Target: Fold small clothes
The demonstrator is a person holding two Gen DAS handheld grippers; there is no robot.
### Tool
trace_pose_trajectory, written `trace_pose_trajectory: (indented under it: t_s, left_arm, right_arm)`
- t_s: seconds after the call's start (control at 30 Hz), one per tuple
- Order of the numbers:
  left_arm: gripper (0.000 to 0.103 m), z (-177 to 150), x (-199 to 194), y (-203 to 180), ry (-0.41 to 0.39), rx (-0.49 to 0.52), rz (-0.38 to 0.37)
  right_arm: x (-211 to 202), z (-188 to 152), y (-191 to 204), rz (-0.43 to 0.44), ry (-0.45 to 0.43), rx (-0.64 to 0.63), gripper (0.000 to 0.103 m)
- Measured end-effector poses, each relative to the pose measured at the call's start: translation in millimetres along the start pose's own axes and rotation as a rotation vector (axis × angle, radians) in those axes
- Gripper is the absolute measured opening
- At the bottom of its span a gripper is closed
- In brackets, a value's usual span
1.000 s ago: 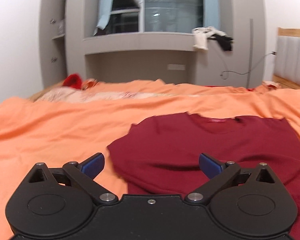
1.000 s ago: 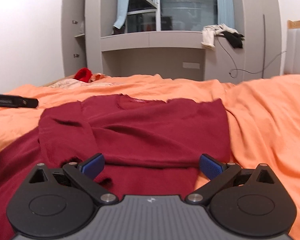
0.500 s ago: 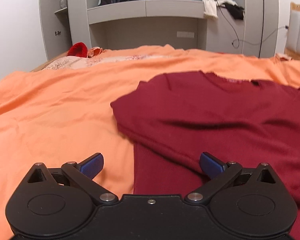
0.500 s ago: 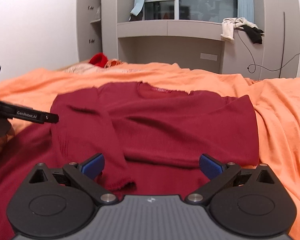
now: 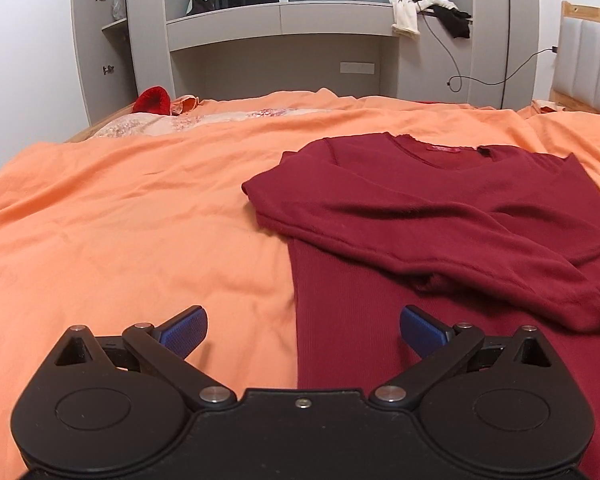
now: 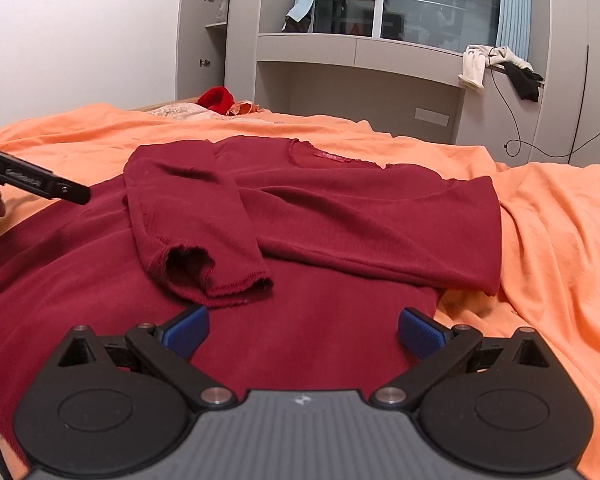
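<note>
A dark red long-sleeved top (image 5: 440, 216) (image 6: 340, 216) lies flat on the orange bedspread (image 5: 120, 220) (image 6: 560, 240), neck away from me, both sleeves folded across the chest. One sleeve cuff (image 6: 216, 272) lies open-ended on the body. My left gripper (image 5: 302, 330) is open, straddling the garment's left edge near the hem. My right gripper (image 6: 303, 330) is open too, low over the lower right part of the top, nothing between its blue pads. The left gripper's black body (image 6: 32, 178) shows at the left of the right wrist view.
A red item (image 5: 152, 100) and pale patterned cloth (image 5: 204, 118) lie at the bed's far left. Grey built-in shelves and a window ledge (image 5: 284, 24) with draped clothes (image 5: 408, 12) stand behind. A padded headboard (image 5: 588, 68) is at far right.
Both grippers have dropped and pulled back toward the hem end of the top, so it fills more of each view. Both stay open. The garment has not moved.
</note>
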State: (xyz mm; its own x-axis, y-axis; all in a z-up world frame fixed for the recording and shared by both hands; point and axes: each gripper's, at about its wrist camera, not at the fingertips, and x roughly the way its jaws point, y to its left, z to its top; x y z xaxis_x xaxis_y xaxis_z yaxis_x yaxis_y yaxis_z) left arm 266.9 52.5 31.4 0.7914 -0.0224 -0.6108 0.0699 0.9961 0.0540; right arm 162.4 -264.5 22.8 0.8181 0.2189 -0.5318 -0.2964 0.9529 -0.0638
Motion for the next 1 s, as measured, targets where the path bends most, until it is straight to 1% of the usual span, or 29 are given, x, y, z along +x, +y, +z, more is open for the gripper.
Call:
trace_pose_trajectory:
  t_s: [0.13, 0.23, 0.33, 0.4, 0.5, 0.57, 0.63, 0.7, 0.87, 0.93, 1.0]
  left_arm:
    - [0.102, -14.8, -18.3, 1.2, 0.008, 0.003, -0.005]
    - [0.102, -26.7, -33.0, 5.2, 0.005, -0.005, -0.028]
    - [0.102, -36.8, -45.9, 10.9, -0.004, -0.015, -0.043]
    - [0.102, -43.0, -52.8, 14.8, -0.01, -0.019, -0.049]
    - [0.102, -50.4, -60.8, 19.2, -0.012, -0.025, -0.056]
    - [0.102, -54.2, -66.3, 20.8, -0.013, -0.02, -0.062]
    - [0.102, -54.4, -70.1, 21.5, -0.026, -0.006, -0.05]
    - [0.102, -47.2, -69.5, 24.2, -0.046, -0.002, -0.013]
    - [0.102, -13.2, -47.5, 38.8, -0.075, -0.096, 0.083]
    - [0.102, 2.9, -32.6, 46.3, -0.08, -0.136, 0.093]
    - [0.102, 18.9, -16.1, 55.7, -0.088, -0.19, 0.069]
  right_arm:
    - [-11.7, -7.1, -5.1, -0.005, -0.004, 0.035, 0.103]
    - [-24.5, -15.0, -5.5, -0.019, -0.021, 0.059, 0.103]
    - [-42.0, -23.1, -3.7, -0.042, -0.065, 0.082, 0.103]
    - [-57.0, -28.5, -0.8, -0.058, -0.123, 0.088, 0.103]
    - [-78.2, -33.8, 3.9, -0.066, -0.189, 0.104, 0.103]
    - [-89.9, -37.0, 7.0, -0.056, -0.199, 0.131, 0.103]
    - [-97.4, -37.8, 12.9, -0.031, -0.192, 0.131, 0.103]
    - [-99.9, -39.1, 20.2, -0.02, -0.174, 0.109, 0.103]
    - [-82.6, -28.1, 37.7, -0.024, -0.147, 0.059, 0.103]
    - [-72.0, -16.5, 40.1, -0.035, -0.145, 0.061, 0.103]
    - [-60.2, -1.8, 40.7, -0.03, -0.143, 0.057, 0.103]
